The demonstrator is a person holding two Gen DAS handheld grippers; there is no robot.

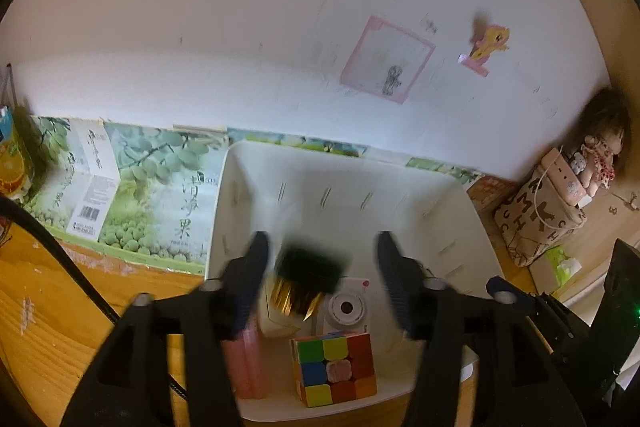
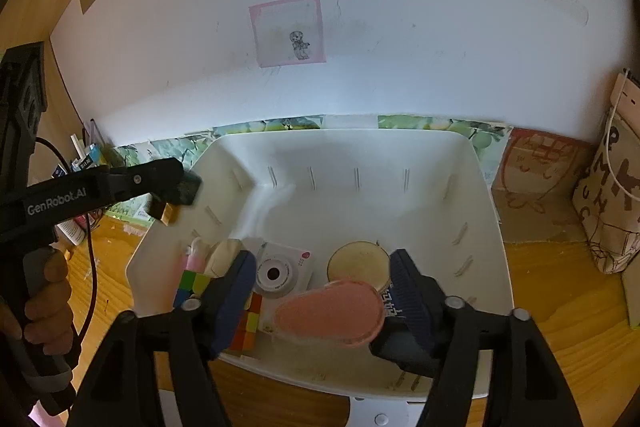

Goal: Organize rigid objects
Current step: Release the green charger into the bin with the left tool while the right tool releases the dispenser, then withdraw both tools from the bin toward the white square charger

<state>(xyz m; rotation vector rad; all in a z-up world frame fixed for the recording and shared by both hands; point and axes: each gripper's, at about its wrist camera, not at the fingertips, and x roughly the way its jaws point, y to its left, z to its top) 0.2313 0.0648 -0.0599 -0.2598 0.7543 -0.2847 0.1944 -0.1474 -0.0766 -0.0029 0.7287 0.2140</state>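
Observation:
A white plastic bin [image 1: 472, 227] [image 2: 492, 227] holds a colourful puzzle cube [image 1: 336, 367] [image 2: 248, 323], a white toy camera [image 1: 346, 307] [image 2: 280, 273], a pink tube [image 1: 246, 363] and a round yellowish disc [image 2: 358, 261]. My left gripper [image 1: 323, 243] hangs open over the bin. A blurred black-capped gold item [image 1: 308, 275] sits between its fingers, near the left one and clear of the right. In the right wrist view the same item [image 2: 176, 195] shows at the left gripper's tip. My right gripper [image 2: 323, 259] stands open around a blurred pink oval piece [image 2: 332, 311], with a gap to the left finger.
The bin stands on a wooden desk [image 1: 60, 307] against a white wall. A green printed carton [image 1: 160, 203] lies left of it. A patterned bag [image 1: 532, 223] and a doll [image 1: 600, 155] sit at the right, a brown box [image 2: 540, 171] behind. A hand [image 2: 48, 299] holds the left gripper's handle.

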